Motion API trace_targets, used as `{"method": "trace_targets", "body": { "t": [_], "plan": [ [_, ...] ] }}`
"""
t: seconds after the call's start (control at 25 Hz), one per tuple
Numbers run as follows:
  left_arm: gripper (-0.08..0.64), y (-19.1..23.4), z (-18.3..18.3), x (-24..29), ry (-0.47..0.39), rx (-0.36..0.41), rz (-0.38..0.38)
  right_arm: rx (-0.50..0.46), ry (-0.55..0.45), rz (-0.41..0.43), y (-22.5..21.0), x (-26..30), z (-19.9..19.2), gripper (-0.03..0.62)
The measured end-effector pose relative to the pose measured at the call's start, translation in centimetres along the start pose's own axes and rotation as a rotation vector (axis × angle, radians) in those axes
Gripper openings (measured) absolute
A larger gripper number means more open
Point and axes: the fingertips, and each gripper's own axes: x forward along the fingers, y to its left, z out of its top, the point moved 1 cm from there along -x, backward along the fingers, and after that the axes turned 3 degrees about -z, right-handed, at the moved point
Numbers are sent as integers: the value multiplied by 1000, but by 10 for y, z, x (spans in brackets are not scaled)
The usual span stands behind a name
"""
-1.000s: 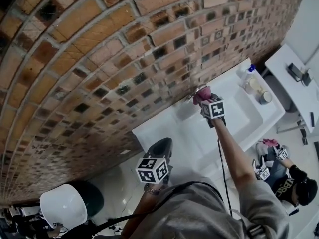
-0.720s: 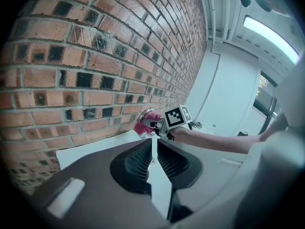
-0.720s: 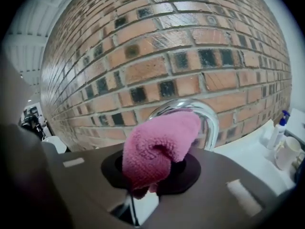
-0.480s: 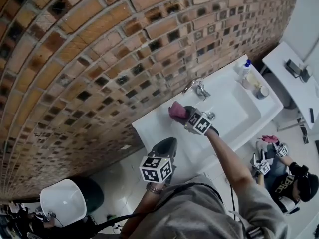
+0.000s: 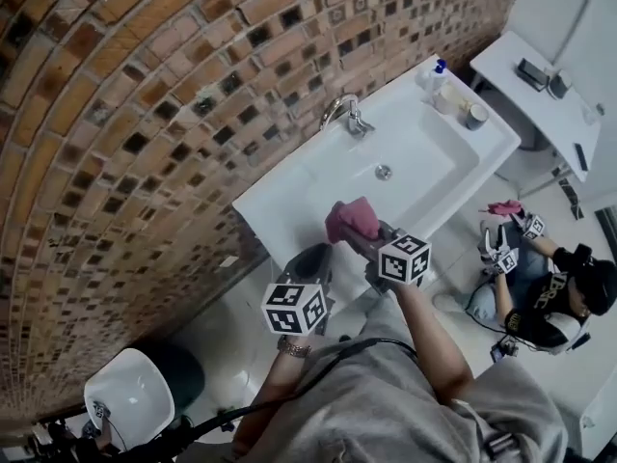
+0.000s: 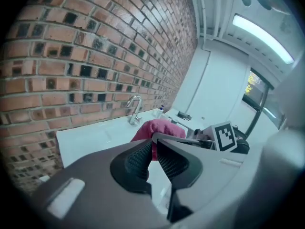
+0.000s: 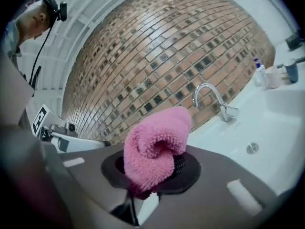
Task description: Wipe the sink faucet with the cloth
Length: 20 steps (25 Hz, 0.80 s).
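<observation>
Pink terry cloth (image 7: 155,142), soft, light & floppy, sits pinched by its lower fold in my R claw (image 7: 153,171), loose wad free for wiping, above the sink (image 5: 280,201) front rim, well apart from faucet (image 5: 345,114); L claw (image 6: 153,159) nearly closed, empty.

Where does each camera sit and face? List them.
Head view: on the person's head, looking steeply down at sink, faucet; left gripper, right gripper, forearms, grey shirt show.
Left gripper view: on that gripper, facing the faucet along closed, empty jaws.
Right gripper view: on that gripper, facing the faucet; jaws clamp the pink cloth.
Shared: all three show faucet and pink cloth.
</observation>
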Motion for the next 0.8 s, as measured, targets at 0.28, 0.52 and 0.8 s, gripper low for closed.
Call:
{"method": "trace_targets", "body": {
  "t": [0.28, 0.52, 0.8],
  "plan": [
    [51, -54, -74, -67, -14, 17, -112, 47, 10, -265, 75, -93, -68, 84],
    [49, -77, -131, -117, 24, 7, -131, -28, 98, -395, 144, -139, -123, 84],
    [14, -79, -105, -131, -24, 67, -54, -127, -2, -379, 178, -151, -82, 84]
  ]
}}
